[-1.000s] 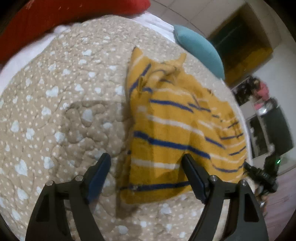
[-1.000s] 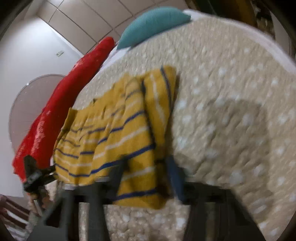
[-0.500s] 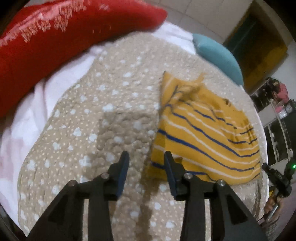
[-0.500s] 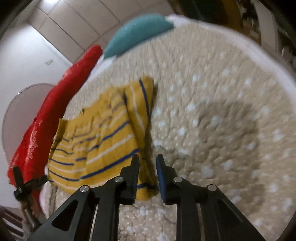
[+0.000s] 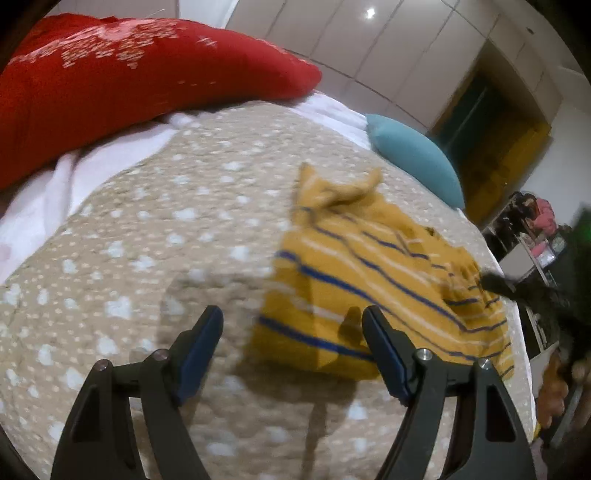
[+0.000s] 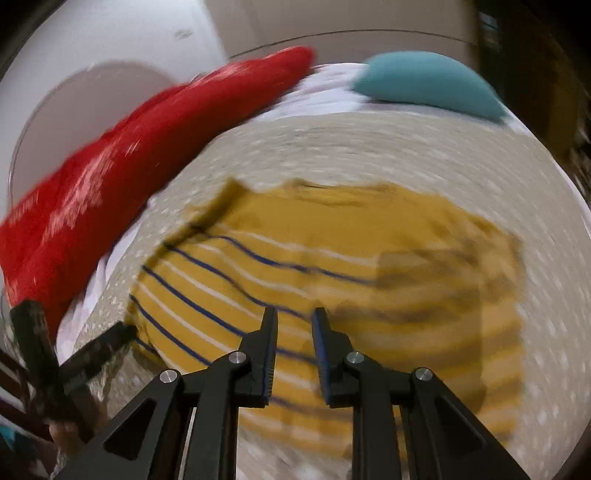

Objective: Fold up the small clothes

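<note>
The left gripper (image 5: 291, 350) was observed with its jaws spread wide and nothing between them. Its blue-padded fingers (image 5: 201, 343) stood above the beige dotted quilt (image 5: 155, 229), the near left corner of the garment lying in the gap between them; contact with the cloth could not be established.

The yellow striped garment (image 5: 373, 280) lay flat on the quilt, right of centre in the left wrist view, running from about 12 o'clock towards 4 o'clock. Its blue and white stripes were visible, and its top edge was crumpled at the far end. A shadow fell across the quilt and the garment's near corner.

The right gripper (image 6: 293, 325) had its jaws drawn close together, a narrow gap remaining and nothing held. It was positioned over the garment (image 6: 332, 266), which filled the centre of that view; the picture was heavily blurred, and whether the tips touched the fabric could not be told. In the left wrist view the right gripper (image 5: 498, 286) appeared as a dark blurred shape at the garment's 3 o'clock edge.

A red pillow (image 5: 140, 70) lay at 10 to 11 o'clock beyond the quilt, partly on white bedding (image 5: 59, 184). A teal cushion (image 5: 417, 162) lay at 1 o'clock, just past the garment's far end. White wall panels (image 5: 332, 33) stood behind.
</note>
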The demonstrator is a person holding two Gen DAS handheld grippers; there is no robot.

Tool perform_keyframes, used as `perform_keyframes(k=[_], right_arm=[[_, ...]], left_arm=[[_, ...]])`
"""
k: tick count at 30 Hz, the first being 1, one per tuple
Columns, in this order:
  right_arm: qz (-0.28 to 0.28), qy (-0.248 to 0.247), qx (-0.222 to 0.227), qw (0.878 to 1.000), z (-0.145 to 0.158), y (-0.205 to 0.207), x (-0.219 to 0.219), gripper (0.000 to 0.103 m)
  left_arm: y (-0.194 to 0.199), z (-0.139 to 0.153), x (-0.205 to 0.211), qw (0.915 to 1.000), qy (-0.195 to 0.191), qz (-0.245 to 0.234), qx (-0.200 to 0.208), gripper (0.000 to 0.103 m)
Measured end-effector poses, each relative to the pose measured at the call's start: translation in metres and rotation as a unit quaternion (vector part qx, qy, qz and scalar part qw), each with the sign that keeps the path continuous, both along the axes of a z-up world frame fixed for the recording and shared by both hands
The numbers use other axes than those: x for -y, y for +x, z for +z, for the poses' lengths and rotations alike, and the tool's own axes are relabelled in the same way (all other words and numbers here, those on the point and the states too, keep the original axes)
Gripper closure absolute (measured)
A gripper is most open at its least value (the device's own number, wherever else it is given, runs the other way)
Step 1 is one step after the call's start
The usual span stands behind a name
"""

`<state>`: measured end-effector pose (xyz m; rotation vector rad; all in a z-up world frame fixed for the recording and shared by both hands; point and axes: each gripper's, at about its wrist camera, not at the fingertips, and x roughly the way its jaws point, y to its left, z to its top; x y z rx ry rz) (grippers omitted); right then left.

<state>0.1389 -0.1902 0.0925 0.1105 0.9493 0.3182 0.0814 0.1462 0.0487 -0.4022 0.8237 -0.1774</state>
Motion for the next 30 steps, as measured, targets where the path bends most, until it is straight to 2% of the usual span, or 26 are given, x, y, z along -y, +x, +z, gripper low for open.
perform_keyframes(k=[4, 9, 15, 18, 20, 22, 26, 28, 30], right_arm=[[0.05, -0.037, -0.017, 0.998, -0.018, 0.053, -0.083, 0.081], [0.063, -0.122, -0.02, 0.99, -0.052, 0.122, -0.165, 0.081], [0.067, -0.171, -0.026, 0.983, -0.07, 0.162, -0.208, 0.081], [0.063, -0.145, -0.02, 0.987, -0.054, 0.162, -0.201, 0.077], [0.056, -0.118, -0.008, 0.991, -0.038, 0.152, -0.19, 0.057], [0.055, -0.092, 0.001, 0.994, -0.025, 0.135, -0.175, 0.049], [0.046, -0.081, -0.001, 0.996, -0.019, 0.099, -0.12, 0.049], [0.016, -0.065, -0.019, 0.998, -0.024, 0.09, -0.076, 0.049], [-0.028, -0.023, -0.039, 0.999, -0.029, 0.08, -0.026, 0.049]], left_arm=[[0.003, 0.005, -0.03, 0.9979, -0.065, -0.003, 0.009, 0.025], [0.005, 0.005, -0.053, 0.9976, -0.065, 0.017, 0.019, 0.025], [0.012, -0.004, -0.071, 0.9978, -0.051, 0.042, 0.003, 0.025], [0.012, -0.004, -0.072, 0.9977, -0.049, 0.047, 0.002, 0.025], [0.011, -0.002, -0.069, 0.9981, -0.04, 0.047, 0.005, 0.025], [0.009, 0.001, -0.064, 0.9983, -0.038, 0.043, 0.008, 0.025], [0.004, 0.007, -0.052, 0.9985, -0.045, 0.027, 0.013, 0.025], [0.002, 0.01, -0.042, 0.9988, -0.039, 0.02, 0.02, 0.025], [0.001, 0.014, -0.033, 0.999, -0.034, 0.013, 0.027, 0.025]])
